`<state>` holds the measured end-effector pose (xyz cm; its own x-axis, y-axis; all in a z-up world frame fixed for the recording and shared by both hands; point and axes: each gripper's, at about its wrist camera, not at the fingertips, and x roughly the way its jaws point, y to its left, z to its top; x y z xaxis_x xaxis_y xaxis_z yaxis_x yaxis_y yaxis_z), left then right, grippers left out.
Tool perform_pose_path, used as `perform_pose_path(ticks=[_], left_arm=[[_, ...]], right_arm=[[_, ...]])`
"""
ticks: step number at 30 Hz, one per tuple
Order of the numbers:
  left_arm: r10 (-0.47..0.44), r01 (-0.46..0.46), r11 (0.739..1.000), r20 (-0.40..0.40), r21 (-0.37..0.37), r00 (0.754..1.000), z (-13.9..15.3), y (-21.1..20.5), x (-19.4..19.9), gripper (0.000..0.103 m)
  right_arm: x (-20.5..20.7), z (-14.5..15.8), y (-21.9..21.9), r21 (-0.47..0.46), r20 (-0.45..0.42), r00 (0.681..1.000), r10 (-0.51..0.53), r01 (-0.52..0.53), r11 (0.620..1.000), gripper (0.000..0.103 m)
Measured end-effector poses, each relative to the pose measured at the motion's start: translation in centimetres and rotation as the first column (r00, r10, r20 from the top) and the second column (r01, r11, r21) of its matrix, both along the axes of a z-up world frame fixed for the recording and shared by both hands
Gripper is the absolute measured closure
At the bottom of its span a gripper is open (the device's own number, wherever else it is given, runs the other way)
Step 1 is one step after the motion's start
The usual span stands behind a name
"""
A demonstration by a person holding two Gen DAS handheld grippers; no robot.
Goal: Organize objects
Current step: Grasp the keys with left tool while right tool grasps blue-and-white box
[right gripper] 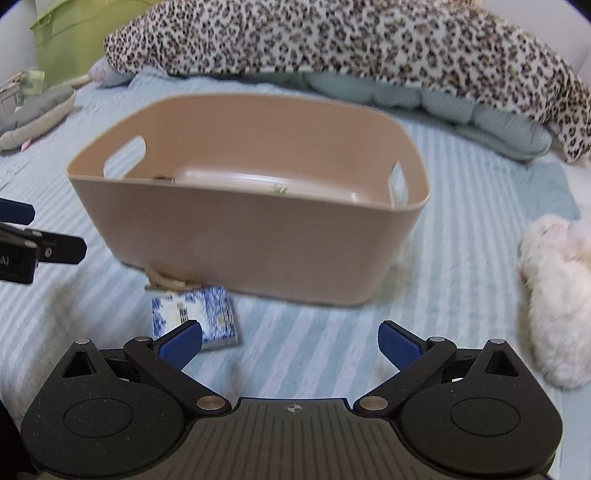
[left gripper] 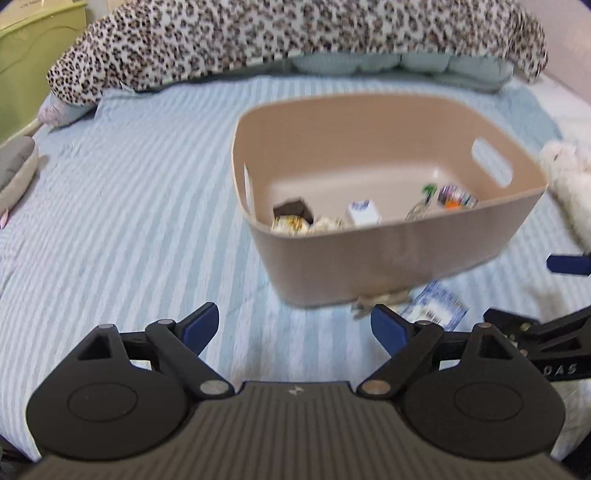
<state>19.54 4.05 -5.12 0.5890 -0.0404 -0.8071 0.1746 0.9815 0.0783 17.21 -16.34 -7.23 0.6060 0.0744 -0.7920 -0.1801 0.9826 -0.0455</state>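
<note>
The tan plastic bin [right gripper: 251, 236] has a tall front wall, and in the right wrist view it hides nearly all the things inside. A small beige thing [right gripper: 164, 282] pokes out from under it — too blurry to name. The fluffy white toy [left gripper: 569, 184] is cut off by the picture's edge.

A home bedroom, a bed [left gripper: 129, 206] under a pale blue striped sheet, a leopard-print blanket [left gripper: 295, 33] heaped over quilted pillows [left gripper: 424, 64] behind a beige storage bin [left gripper: 388, 254], white plush toy [right gripper: 557, 302] right of the bin, green plastic drawers [left gripper: 29, 51] far left of it
</note>
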Motion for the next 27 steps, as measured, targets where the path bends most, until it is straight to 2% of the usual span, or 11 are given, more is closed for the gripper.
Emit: perform_pose_path(ticks=[3,10,16,24,27], left_arm=[[0.008,-0.007,1.000,-0.042,0.021,0.999,-1.4,0.3,0.3,0.013],[0.035,-0.035,0.999,-0.107,0.008,0.994,-2.7,1.0,1.1,0.013],[0.052,-0.050,0.999,-0.119,0.015,0.992,-3.2,1.3,1.6,0.013],[0.053,-0.051,0.999,-0.137,0.016,0.989,-3.9,1.2,2.0,0.013],[0.053,-0.050,0.998,-0.137,0.022,0.989,-4.0,1.1,2.1,0.013]], right_arm=[[0.3,-1.0,0.3,-0.010,-0.023,1.000,0.003,-0.003,1.000,0.000],[1.0,-2.9,1.0,0.001,-0.081,0.996,0.034,-0.034,0.999,0.000],[1.6,-4.0,2.1,0.028,-0.117,0.991,0.059,-0.056,0.998,0.000],[1.8,-4.3,3.8,0.061,-0.111,0.988,0.104,-0.097,0.993,0.000],[1.9,-4.5,4.1,0.099,-0.130,0.985,0.117,-0.104,0.990,0.000]])
